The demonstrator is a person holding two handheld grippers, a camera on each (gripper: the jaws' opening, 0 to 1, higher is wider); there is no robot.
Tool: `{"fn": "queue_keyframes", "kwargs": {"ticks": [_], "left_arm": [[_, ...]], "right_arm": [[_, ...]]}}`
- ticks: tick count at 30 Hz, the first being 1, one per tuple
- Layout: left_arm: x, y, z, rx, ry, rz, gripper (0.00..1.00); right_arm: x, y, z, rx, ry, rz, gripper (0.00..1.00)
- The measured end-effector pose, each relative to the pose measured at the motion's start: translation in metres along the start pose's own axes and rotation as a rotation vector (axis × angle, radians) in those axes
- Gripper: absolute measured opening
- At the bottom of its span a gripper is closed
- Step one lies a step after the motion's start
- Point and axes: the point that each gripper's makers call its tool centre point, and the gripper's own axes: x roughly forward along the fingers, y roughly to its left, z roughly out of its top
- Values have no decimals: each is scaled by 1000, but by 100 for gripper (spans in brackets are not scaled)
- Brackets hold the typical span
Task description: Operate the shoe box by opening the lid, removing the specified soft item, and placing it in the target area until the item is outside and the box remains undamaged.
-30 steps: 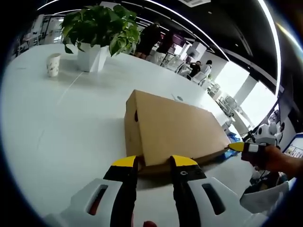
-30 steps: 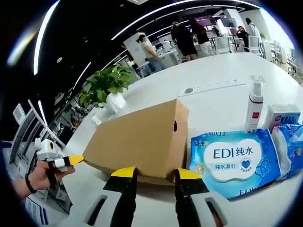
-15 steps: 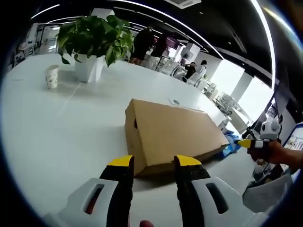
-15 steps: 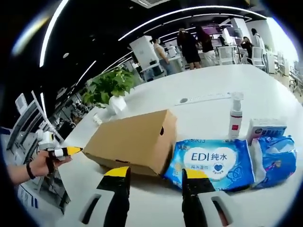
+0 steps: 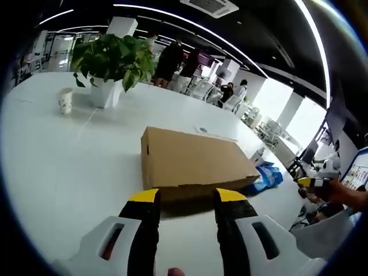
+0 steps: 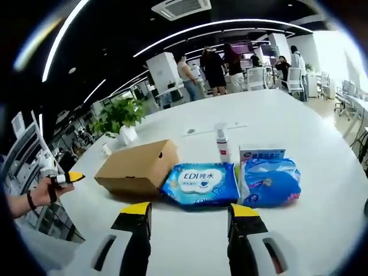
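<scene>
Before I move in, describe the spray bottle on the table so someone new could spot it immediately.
Start at the closed brown cardboard shoe box on the round white table; beside it lies the flat blue wet-wipes pack printed EDI. Just behind that pack stands the small clear spray bottle with a red label, the one tall upright thing among low, flat packages.
</scene>
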Motion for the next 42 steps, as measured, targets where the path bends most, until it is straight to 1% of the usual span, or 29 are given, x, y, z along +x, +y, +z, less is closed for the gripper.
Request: {"fn": "queue_keyframes", "kwargs": {"ticks": [4, 10, 14, 17, 21, 24, 27, 29, 32, 36, 38, 42], "left_arm": [[-6, -24, -7, 26, 13, 2, 39], [-11, -64, -9, 77, 9, 0, 39], [-11, -82, -15, 86, 8, -1, 40], [-13, -91, -21, 93, 6, 4, 40], [-15, -101, -28, 86, 7, 8, 40], [-16, -107, -35, 94, 20, 2, 41], [-17, -108, -38, 109, 28, 8, 41], [-18, -108, -37, 117, 26, 12, 41], [-18, -107, -32, 109, 9, 5, 41], [-18, -106, -36, 120, 19, 12, 42], [-17, -107, -37, 125, 24, 8, 42], [-16, -107, -37, 130, 27, 7, 42]], "right_arm": [[-14, -5, 3, 2, -30, -21, 54], [-25, -10, -1, -43, -30, -50, 56], [-33, -13, -1, -56, -40, -62, 56], [-36, -18, -1, -39, -53, -63, 55], [-37, -21, 0, -31, -60, -58, 55], [-37, -20, -1, -26, -63, -54, 54], [-38, -18, -2, -6, -70, -37, 55], [-39, -18, -1, 4, -77, -31, 55], [-38, -15, -2, -10, -74, -26, 54], [-37, -12, -2, -20, -72, -15, 55], [-36, -12, -4, -31, -63, -17, 55], [-38, -14, -3, -27, -65, -27, 57]]}}
